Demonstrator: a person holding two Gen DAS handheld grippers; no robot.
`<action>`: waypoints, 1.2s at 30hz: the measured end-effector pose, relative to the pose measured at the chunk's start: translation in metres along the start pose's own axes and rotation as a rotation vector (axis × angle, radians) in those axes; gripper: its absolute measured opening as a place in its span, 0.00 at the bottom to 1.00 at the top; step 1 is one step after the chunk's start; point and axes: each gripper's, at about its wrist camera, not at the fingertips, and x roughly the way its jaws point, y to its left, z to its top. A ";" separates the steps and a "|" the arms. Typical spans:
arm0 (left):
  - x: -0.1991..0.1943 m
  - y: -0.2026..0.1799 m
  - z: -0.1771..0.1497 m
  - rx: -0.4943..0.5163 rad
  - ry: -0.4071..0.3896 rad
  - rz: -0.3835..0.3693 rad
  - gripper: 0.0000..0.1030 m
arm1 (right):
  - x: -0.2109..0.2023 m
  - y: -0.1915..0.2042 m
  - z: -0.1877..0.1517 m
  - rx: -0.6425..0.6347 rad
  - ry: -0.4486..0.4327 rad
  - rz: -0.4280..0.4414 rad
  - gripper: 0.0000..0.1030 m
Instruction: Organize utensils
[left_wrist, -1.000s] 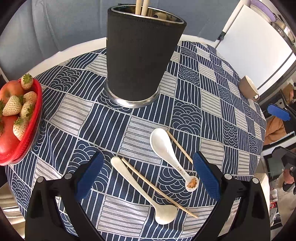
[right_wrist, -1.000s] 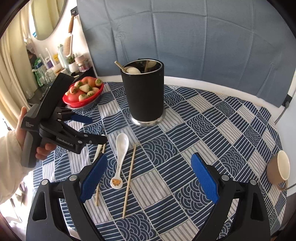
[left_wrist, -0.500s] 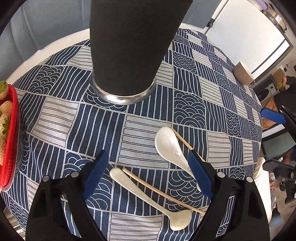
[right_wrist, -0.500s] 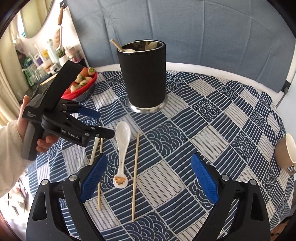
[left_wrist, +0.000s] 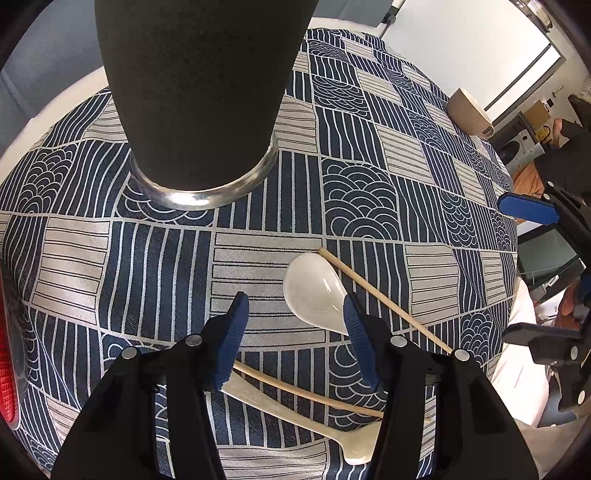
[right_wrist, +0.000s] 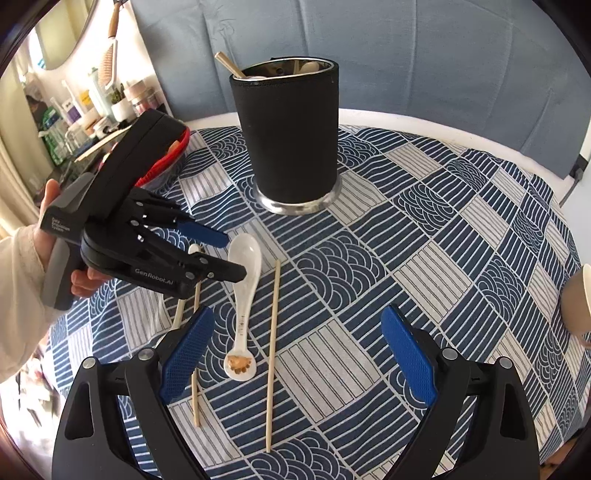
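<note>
Both grippers are hanging over the blue patterned tablecloth (right_wrist: 424, 229), on the near side of the black utensil holder (right_wrist: 291, 133), which is standing upright on its steel base. The left gripper (left_wrist: 295, 332) is pointing steeply down with its jaws closing; its blue pads are not pressing on anything, and only cloth is showing between the tips. Just below those tips, nearer the camera than the holder, a pale flat spoon (left_wrist: 295, 413) and a wooden chopstick (left_wrist: 306, 391) are lying side by side, crossing the gap between the fingers. The white ceramic spoon (left_wrist: 314, 288) is lying just beside the right-hand pad of that gripper, bowl towards the holder, and a second chopstick (left_wrist: 384, 299) is running along its far side.

From the right wrist view, the right gripper (right_wrist: 295, 350) is standing wide apart and empty. Between its fingers, in front of the holder, the white ceramic spoon (right_wrist: 243, 295) is lying with its decorated handle end nearest the camera, and the second chopstick (right_wrist: 273, 354) is lying just to its right. A hand (right_wrist: 66, 258) in a pale sleeve is holding the left gripper (right_wrist: 229, 254) to the left of the holder, tips just above the spoon's bowl.

A red fruit basket (right_wrist: 173, 155) is sitting left of the holder, mostly hidden behind the left gripper. A tan cup (right_wrist: 576, 302) is standing well to the right of the holder at the cloth's edge. Utensil handles are sticking out of the holder's top.
</note>
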 end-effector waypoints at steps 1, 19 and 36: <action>0.002 0.001 0.001 -0.003 0.007 -0.013 0.36 | 0.002 0.000 -0.001 0.001 0.006 0.000 0.85; -0.026 -0.008 -0.002 0.005 -0.038 -0.050 0.08 | 0.036 0.026 -0.013 -0.025 0.066 0.040 0.85; -0.064 -0.018 -0.019 -0.025 -0.136 -0.055 0.07 | 0.069 0.042 -0.006 0.015 0.101 0.230 0.27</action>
